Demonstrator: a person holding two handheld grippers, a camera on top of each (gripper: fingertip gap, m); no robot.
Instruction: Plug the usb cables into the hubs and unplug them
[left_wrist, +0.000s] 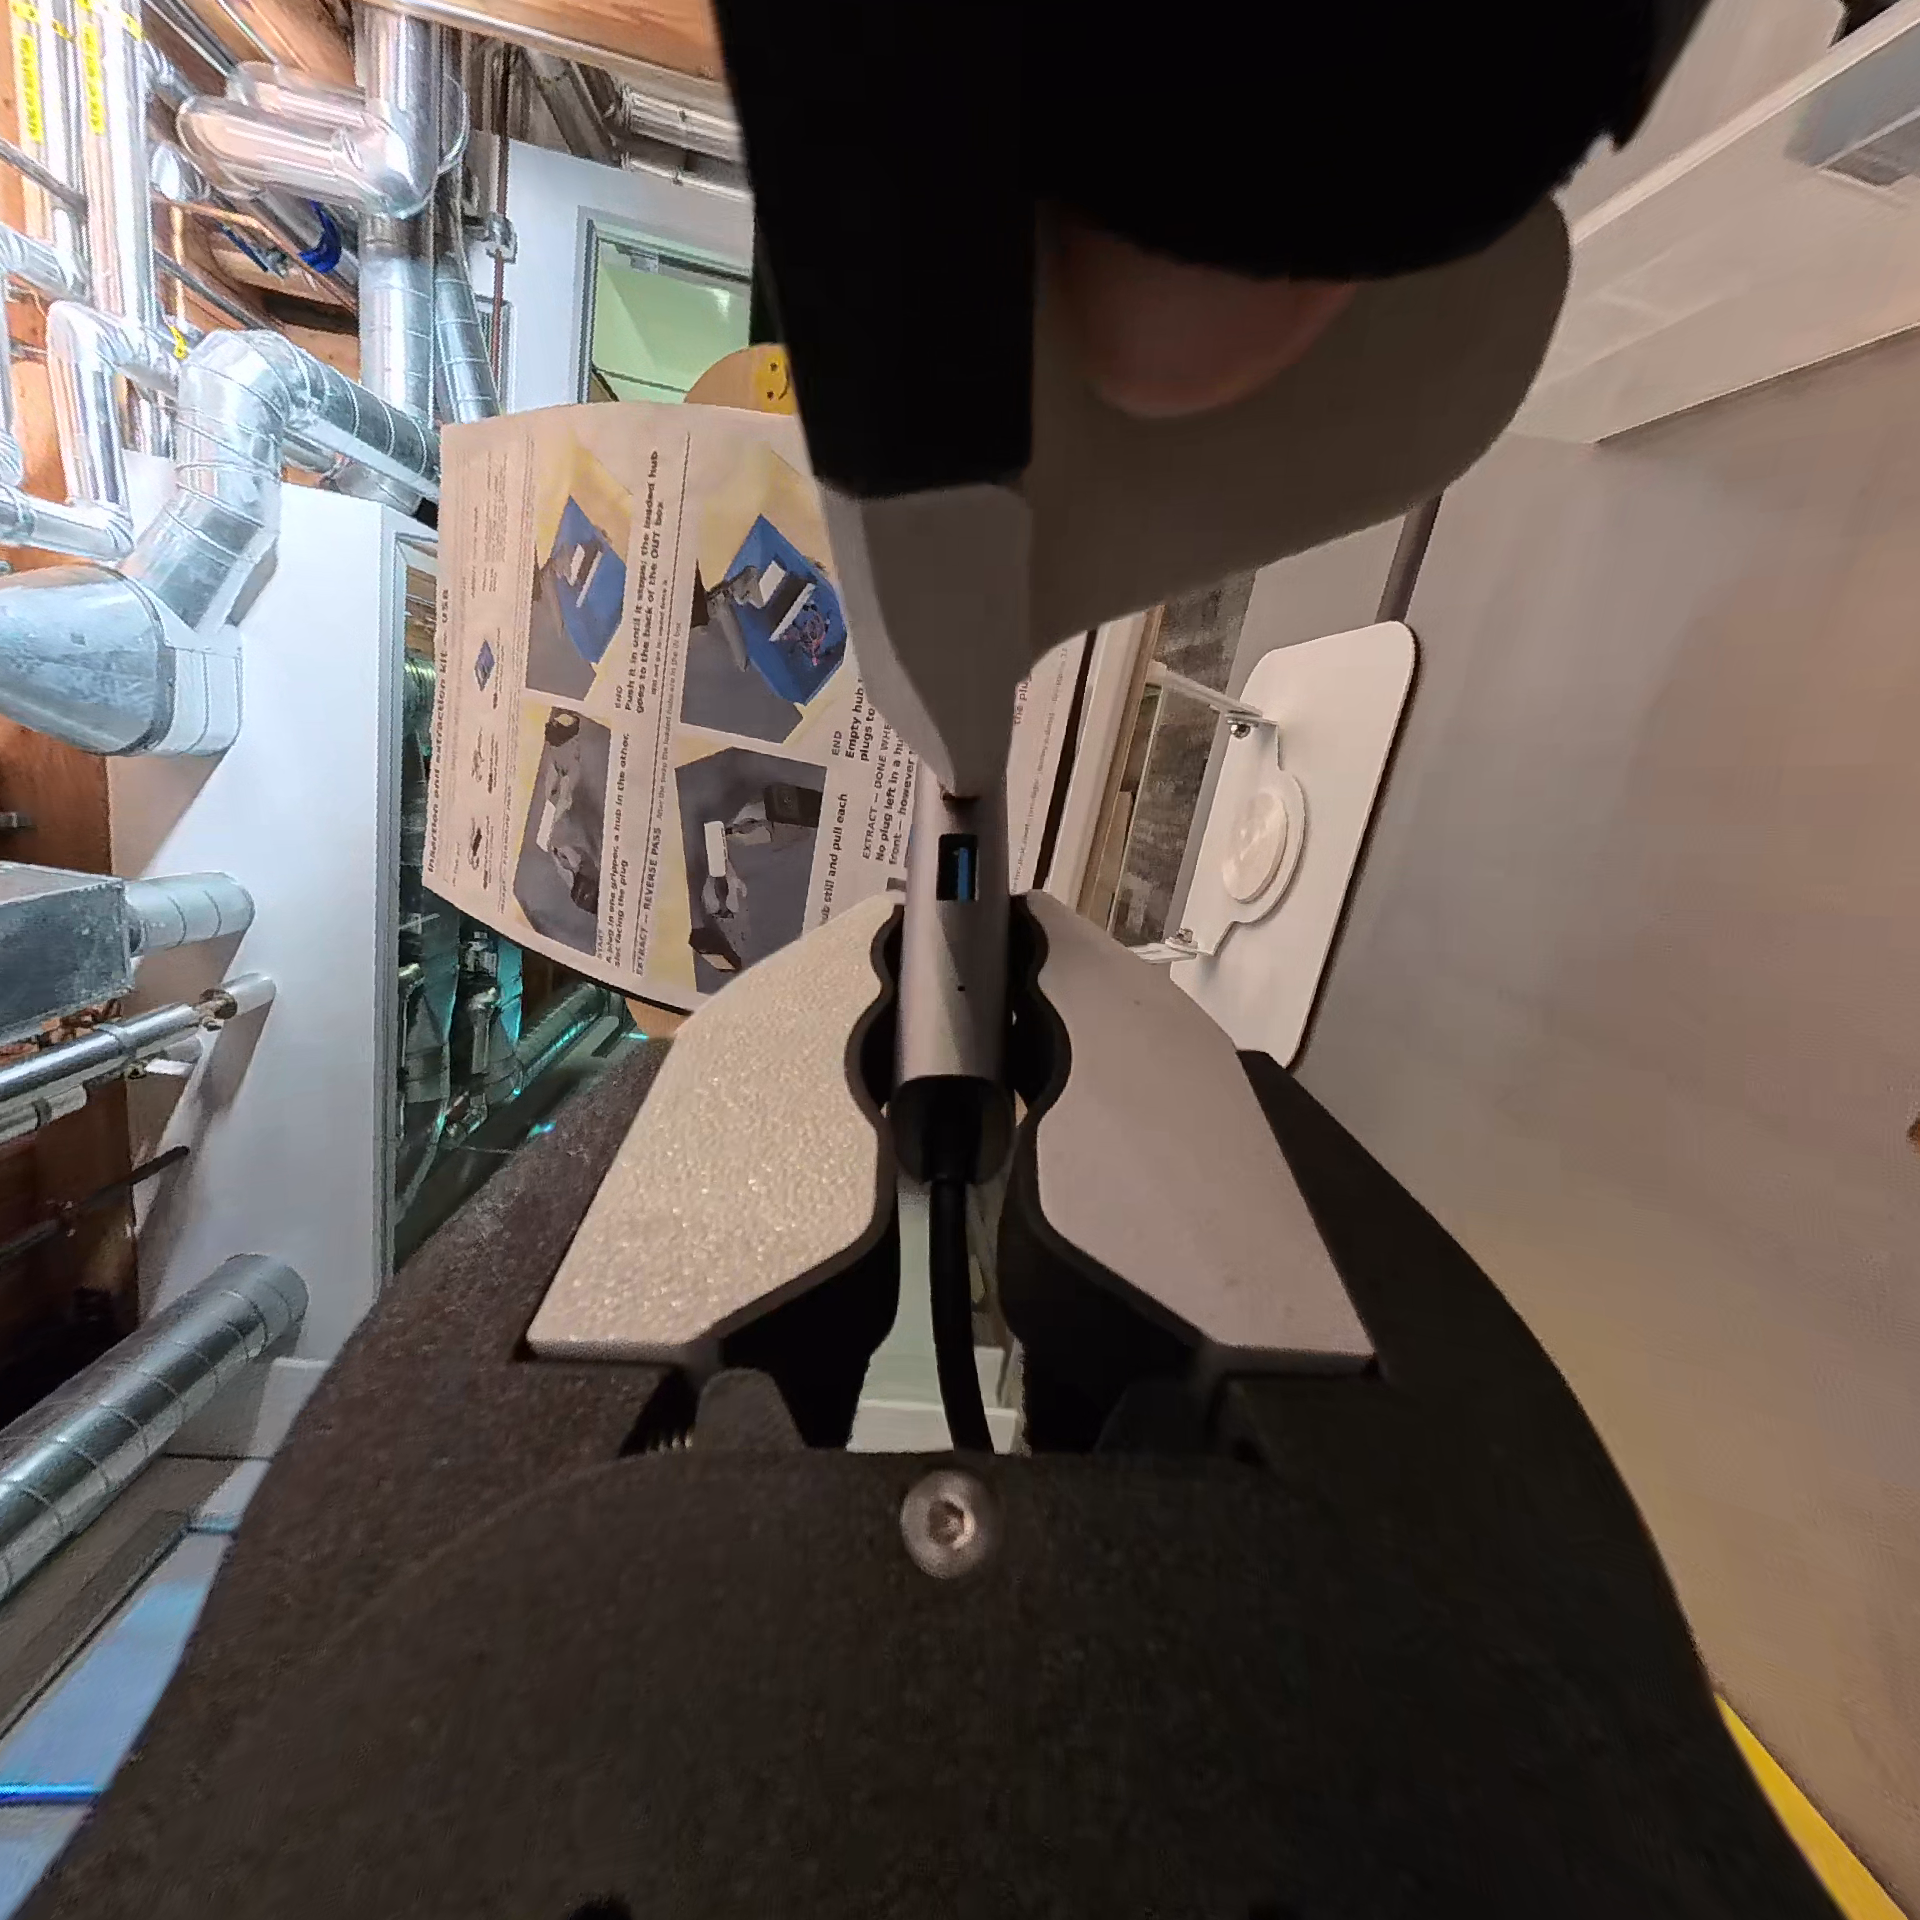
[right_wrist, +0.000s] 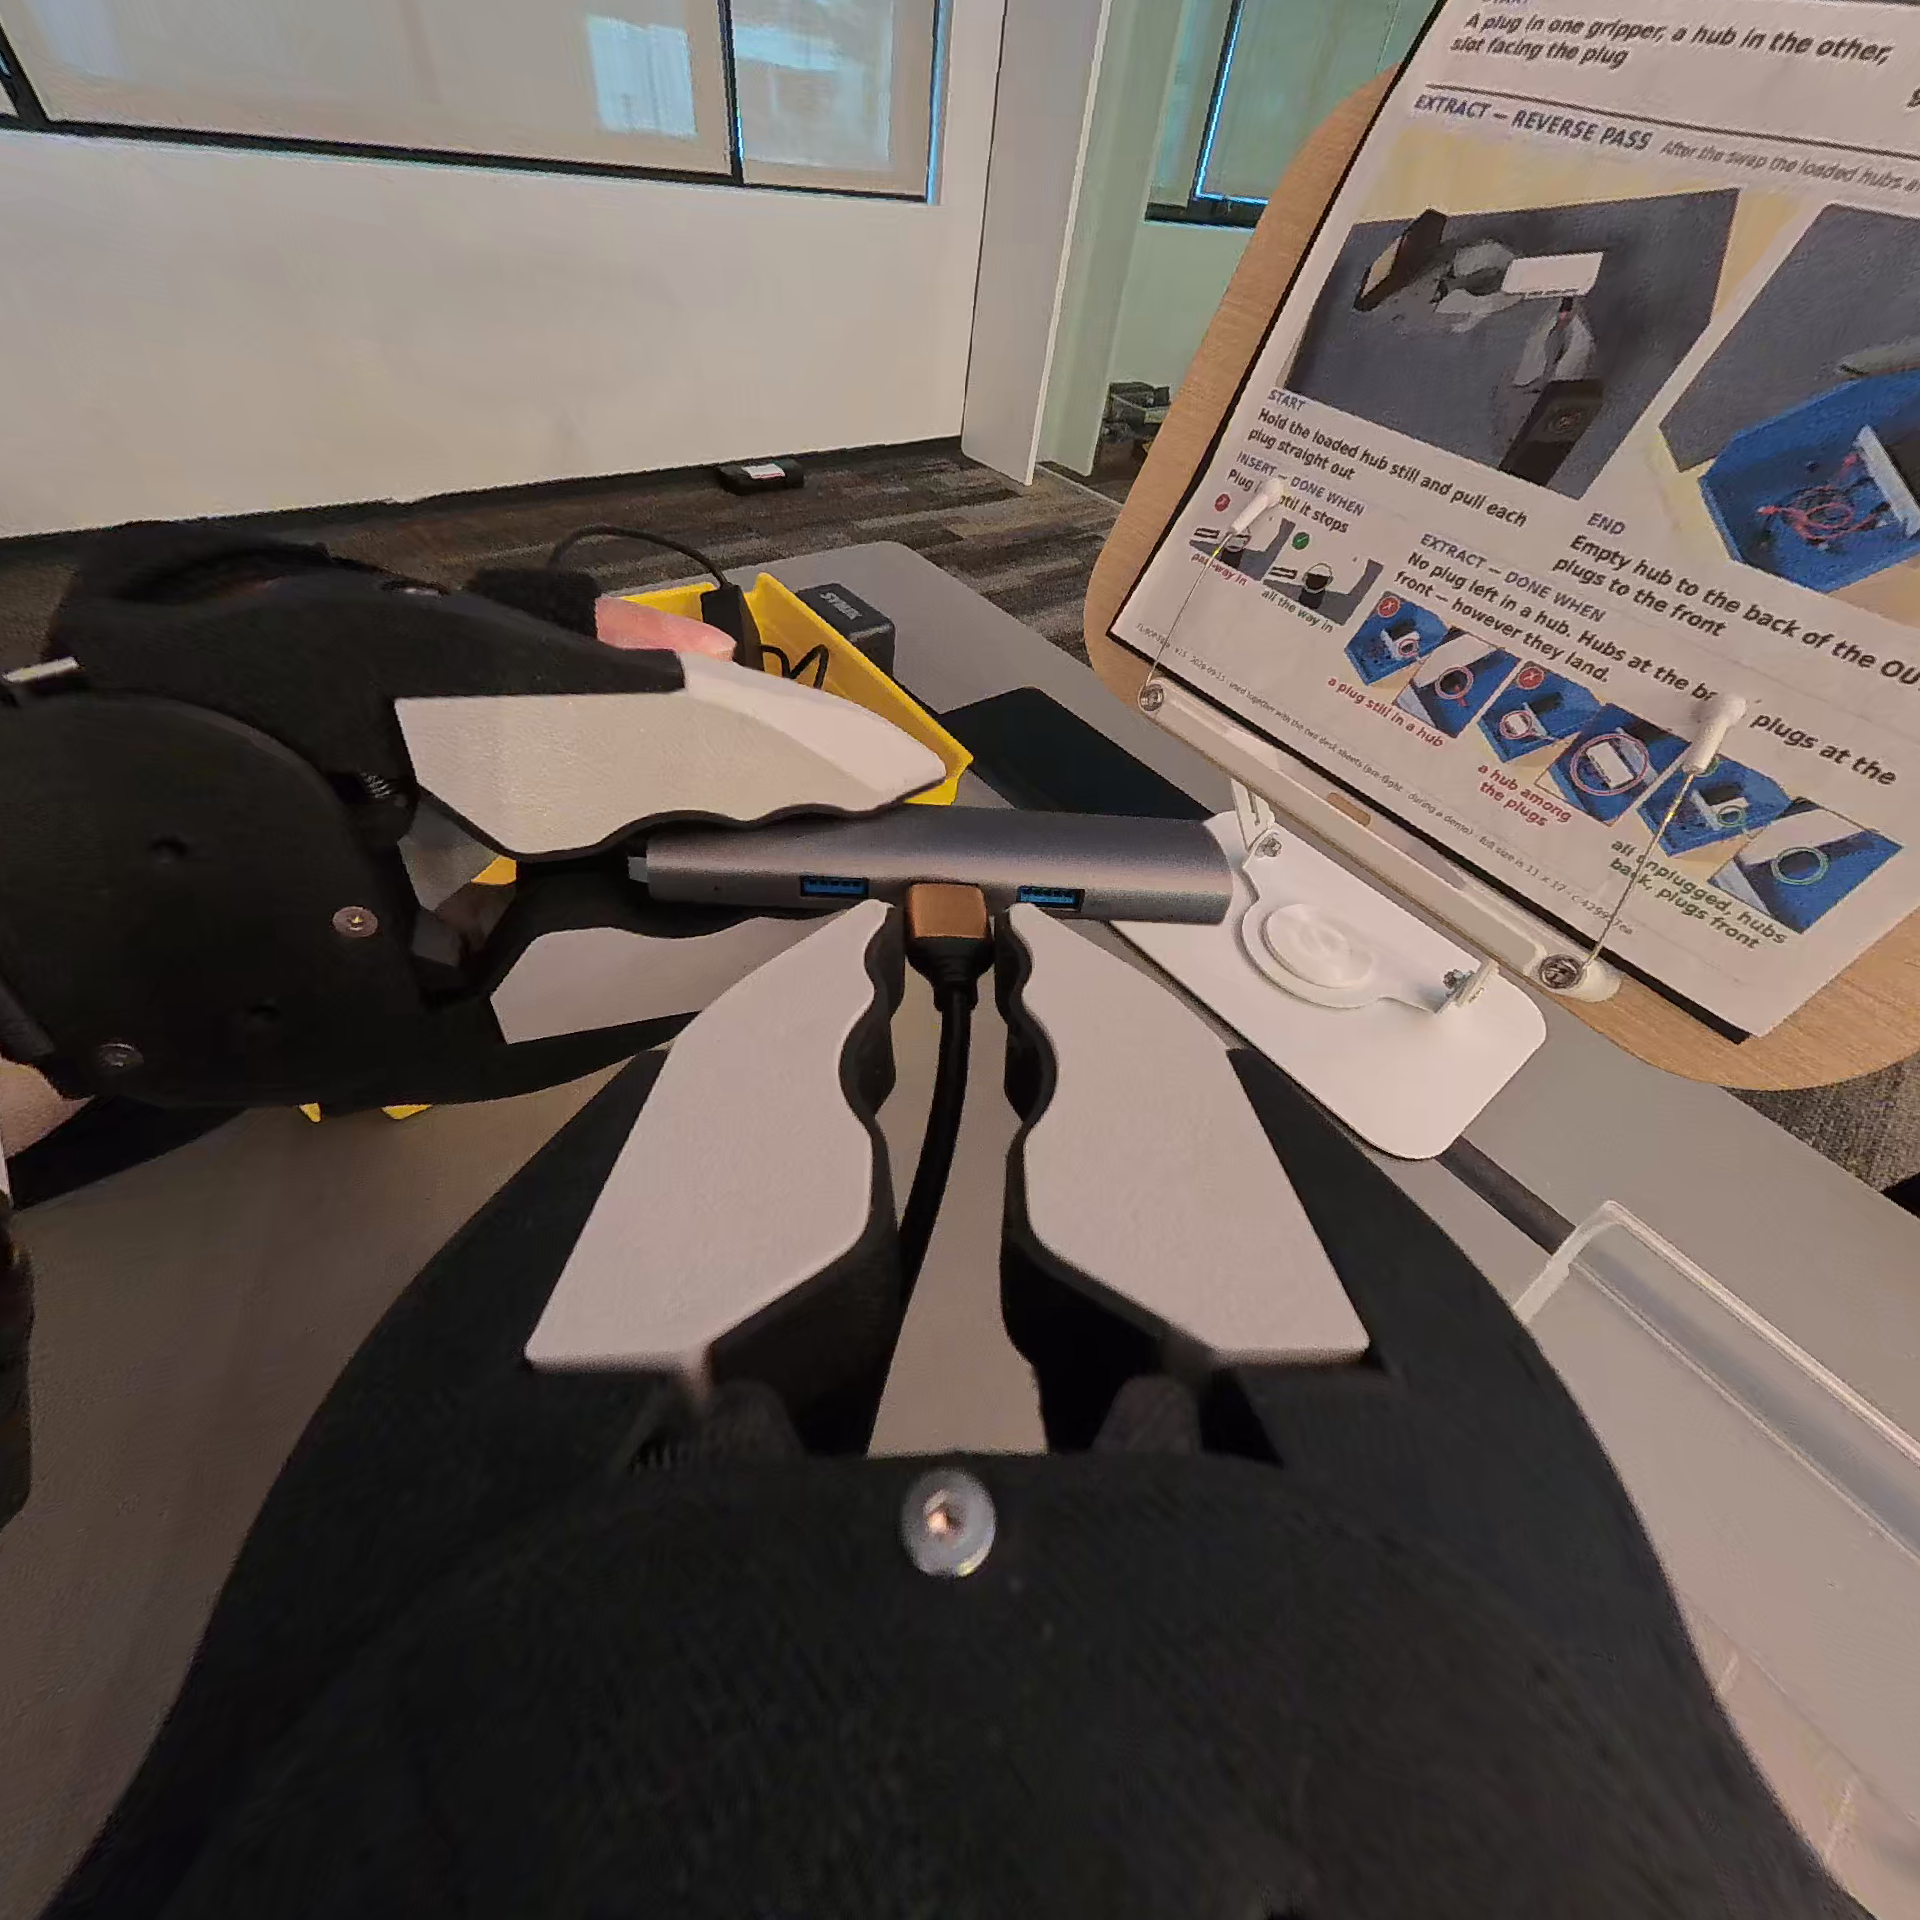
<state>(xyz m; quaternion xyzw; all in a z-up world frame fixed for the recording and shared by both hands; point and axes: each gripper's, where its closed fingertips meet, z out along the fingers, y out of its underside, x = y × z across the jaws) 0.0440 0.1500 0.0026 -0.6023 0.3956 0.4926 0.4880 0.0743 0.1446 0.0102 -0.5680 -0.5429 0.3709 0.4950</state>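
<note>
A slim grey USB hub (right_wrist: 935, 847) with blue ports is held level above the table. My left gripper (left_wrist: 954, 925) is shut on the hub (left_wrist: 951, 987) near its cable end, and it also shows at the left of the right wrist view (right_wrist: 582, 831). My right gripper (right_wrist: 945, 925) is shut on a USB plug (right_wrist: 943, 920) with a copper-coloured body and black cable (right_wrist: 935, 1122). The plug sits in a middle port of the hub. In the left wrist view the right gripper (left_wrist: 966, 665) comes down from above onto the hub.
A yellow bin (right_wrist: 883, 675) with black cables stands behind the left gripper. An instruction sheet on a wooden board (right_wrist: 1558, 520) with a white base (right_wrist: 1382, 1049) stands at the right. A clear plastic box (right_wrist: 1714, 1382) sits at the table's right edge. The table (right_wrist: 208, 1299) is grey. Only a small space, under 4 cm, lies between the two pairs of fingers.
</note>
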